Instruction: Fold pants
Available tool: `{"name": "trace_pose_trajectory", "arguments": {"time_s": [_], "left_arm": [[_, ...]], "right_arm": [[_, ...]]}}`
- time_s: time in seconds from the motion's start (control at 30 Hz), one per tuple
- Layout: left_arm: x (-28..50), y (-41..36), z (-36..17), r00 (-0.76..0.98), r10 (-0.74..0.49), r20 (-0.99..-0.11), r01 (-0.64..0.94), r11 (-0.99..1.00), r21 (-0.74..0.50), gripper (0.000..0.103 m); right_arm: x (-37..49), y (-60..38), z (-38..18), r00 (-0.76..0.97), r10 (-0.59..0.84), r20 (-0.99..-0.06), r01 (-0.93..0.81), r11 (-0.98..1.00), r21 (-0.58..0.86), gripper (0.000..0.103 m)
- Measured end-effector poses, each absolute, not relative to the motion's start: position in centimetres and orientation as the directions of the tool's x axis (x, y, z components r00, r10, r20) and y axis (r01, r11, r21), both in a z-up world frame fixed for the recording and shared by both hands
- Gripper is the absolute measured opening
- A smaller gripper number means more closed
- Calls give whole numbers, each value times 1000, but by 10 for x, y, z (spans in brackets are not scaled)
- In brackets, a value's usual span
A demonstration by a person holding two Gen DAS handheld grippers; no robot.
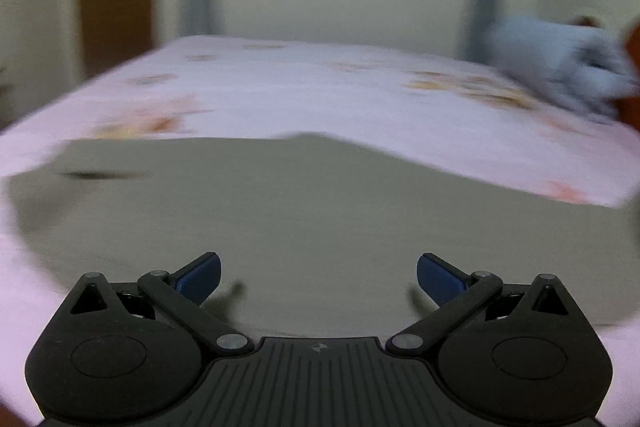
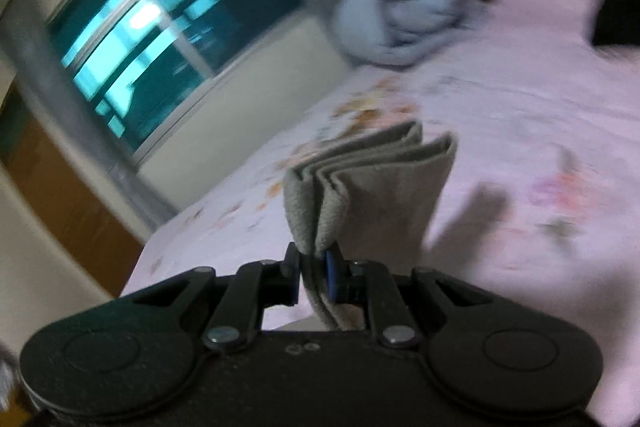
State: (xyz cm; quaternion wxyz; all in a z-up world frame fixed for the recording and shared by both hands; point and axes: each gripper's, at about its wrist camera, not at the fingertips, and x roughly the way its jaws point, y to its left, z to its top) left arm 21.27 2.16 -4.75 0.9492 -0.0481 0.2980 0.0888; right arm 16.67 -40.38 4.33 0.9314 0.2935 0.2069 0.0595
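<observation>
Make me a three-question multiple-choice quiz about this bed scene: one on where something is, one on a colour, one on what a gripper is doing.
1. Where does the blue bundle lie?
A. on the bed's far side
B. on the floor
C. in the left gripper

2. What colour are the pants?
A. red
B. grey-green
C. white

3. What is the right gripper doing?
A. standing open and empty
B. pinching the pants
C. holding the bundle

Answers:
1 A: the bundle sits on the pink bed near the far edge.
2 B: the pants are a dull grey-green.
3 B: the right gripper is shut on folded layers of pants, while the left gripper stands open over them.
</observation>
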Motion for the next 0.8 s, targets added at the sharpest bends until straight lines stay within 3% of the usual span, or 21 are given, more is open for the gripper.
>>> {"name": "trace_pose_trajectory", "arguments": {"time_s": [0.07,0.17,0.3,0.33,0.37,0.43,0.47,0.53,0.8], "left_arm": [[234,78,-69,730,59,-681,-193,974,-122,103],[232,126,-71,783,-66,-618,-142,949,-282,103],[199,165,-60,835,-23,-549,-205,914,-349,103],[192,172,-63,842,-7,-540,-219,909,-353,103],[186,178,-67,844,1,-537,-226,908,-353,103],[179,188,-74,824,35,-566,-267,905,-332,103],[176,192,-78,811,35,-584,-284,897,-339,103],[171,195,-83,818,11,-576,-275,886,-374,103],[175,116,-53,851,-16,-525,-166,940,-298,103]], "right_arm": [[175,-356,51,895,275,-352,-64,859,507,4],[189,-282,47,856,351,-380,-173,886,430,4],[199,-184,19,762,467,-449,-324,875,361,4],[201,-160,6,720,508,-473,-369,857,359,8],[202,-138,-9,661,550,-510,-414,835,364,15],[209,-100,-43,492,539,-684,-440,832,338,23],[201,-98,-43,514,527,-677,-445,839,315,23],[182,-125,-27,584,587,-561,-453,809,375,21],[172,-257,16,769,400,-499,-243,904,352,26]]}}
